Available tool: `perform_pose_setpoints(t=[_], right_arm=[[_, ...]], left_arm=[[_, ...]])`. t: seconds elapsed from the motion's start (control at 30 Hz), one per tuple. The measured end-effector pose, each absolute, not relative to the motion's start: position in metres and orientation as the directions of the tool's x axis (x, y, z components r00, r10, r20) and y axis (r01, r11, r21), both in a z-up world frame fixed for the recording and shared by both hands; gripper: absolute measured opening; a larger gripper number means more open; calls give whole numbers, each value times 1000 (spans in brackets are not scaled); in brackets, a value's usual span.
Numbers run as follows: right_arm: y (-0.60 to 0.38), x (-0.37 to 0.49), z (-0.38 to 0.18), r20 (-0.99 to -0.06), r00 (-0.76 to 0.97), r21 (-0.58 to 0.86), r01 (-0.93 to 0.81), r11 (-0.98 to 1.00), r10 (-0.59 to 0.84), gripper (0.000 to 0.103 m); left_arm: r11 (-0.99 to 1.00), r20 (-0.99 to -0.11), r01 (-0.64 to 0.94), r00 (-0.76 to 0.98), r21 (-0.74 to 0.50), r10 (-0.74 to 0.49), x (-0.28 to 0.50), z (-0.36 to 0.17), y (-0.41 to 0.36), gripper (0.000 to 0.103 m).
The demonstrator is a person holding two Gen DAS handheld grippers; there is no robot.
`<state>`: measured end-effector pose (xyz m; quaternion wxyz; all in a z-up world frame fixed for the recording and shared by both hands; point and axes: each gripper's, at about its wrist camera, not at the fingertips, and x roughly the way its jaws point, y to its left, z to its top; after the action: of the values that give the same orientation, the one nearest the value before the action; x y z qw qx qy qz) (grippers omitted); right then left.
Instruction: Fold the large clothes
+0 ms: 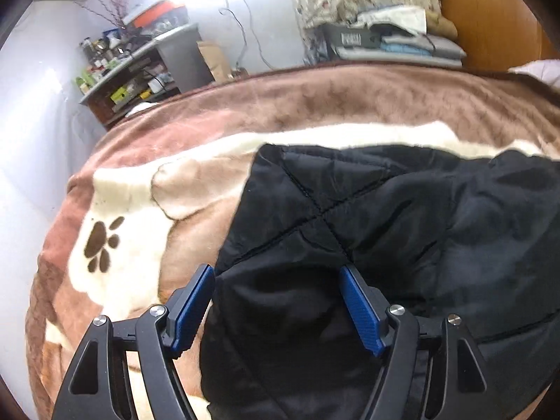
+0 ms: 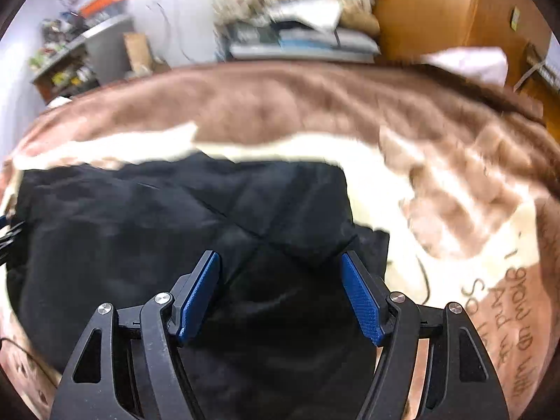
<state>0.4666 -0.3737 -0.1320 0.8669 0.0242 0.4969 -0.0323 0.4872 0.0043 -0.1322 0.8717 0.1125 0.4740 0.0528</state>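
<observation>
A black quilted garment (image 1: 367, 231) lies folded on a brown and cream blanket (image 1: 147, 189). In the left wrist view its left edge runs down the middle of the frame. My left gripper (image 1: 278, 273) hangs open above that edge, with only cloth below its blue pads (image 1: 360, 311). The right wrist view shows the same black garment (image 2: 157, 217) with its right edge near the centre. My right gripper (image 2: 280, 262) is open over it, nothing pressed between its blue pads (image 2: 199, 297). This view is blurred.
The blanket (image 2: 437, 182) covers a bed, with a paw print (image 1: 101, 241) at left and printed writing (image 2: 497, 311) at right. Behind the bed stand a cluttered shelf (image 1: 133, 63), stacked folded clothes (image 1: 399, 42) and a wooden panel (image 2: 437, 10).
</observation>
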Motion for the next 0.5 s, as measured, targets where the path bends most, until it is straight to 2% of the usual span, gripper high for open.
perform_pose_setpoints(t=[0.27,0.5], right_arm=[[-369,481,-177,-899,437,10,66,998,-20,72],[-359,489,-187,-926,373,-34,72,997,-59,72]], left_arm=[[987,-849,-4,509,162,142,496,-158,13,74],[984,-861,-18,481,177,164,500,-170,8,75]])
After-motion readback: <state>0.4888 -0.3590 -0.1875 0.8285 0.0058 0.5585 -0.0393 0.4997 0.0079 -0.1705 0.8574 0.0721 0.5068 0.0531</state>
